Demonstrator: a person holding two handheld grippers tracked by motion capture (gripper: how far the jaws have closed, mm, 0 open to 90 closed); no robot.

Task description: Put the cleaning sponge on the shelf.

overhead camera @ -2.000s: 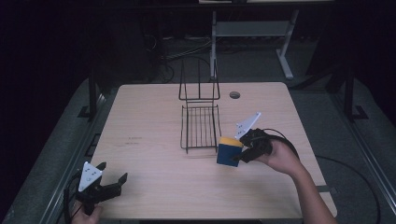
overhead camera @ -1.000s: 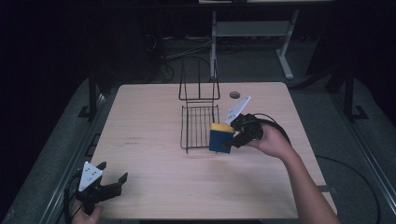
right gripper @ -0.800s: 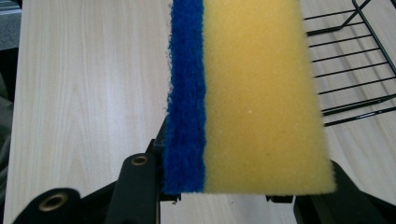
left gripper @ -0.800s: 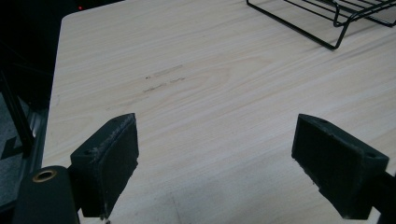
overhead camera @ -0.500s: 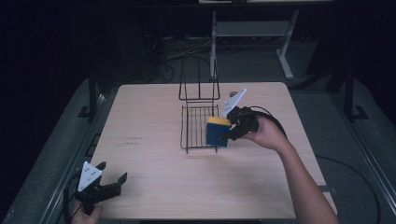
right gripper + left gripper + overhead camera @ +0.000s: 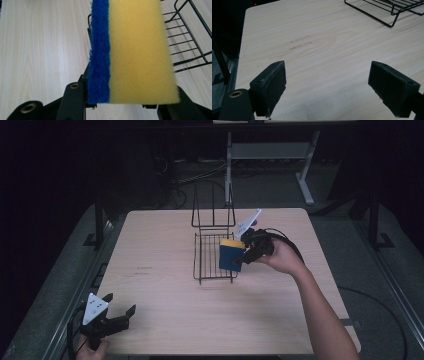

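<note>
Right claw (image 6: 243,256) clamped on a sponge (image 6: 231,255), yellow foam with a blue scrub layer, carried at the right edge of the wire rack (image 6: 215,256). In the right gripper view the sponge (image 6: 132,50) stands on edge between the jaws, blue layer to the left, with rack bars (image 6: 186,37) behind and to the right of it.

Step in hand, as judged: setting the sponge into the rack. To do it well: bring the sponge fully over the rack's flat grid before lowering, clear of the raised front rim; lower until the foam rests on the bars, then open. Release too near the right edge and it may tip out onto the tabletop (image 6: 160,250).

Containers: the rack sits toward the far edge of the tabletop, roughly centred, with an upright wire back. Its grid looks empty; the sponge hides part of it.

Left claw (image 6: 121,317) spread wide, holding nothing, at the near left corner; bare wood shows between its pads (image 6: 270,85).
</note>
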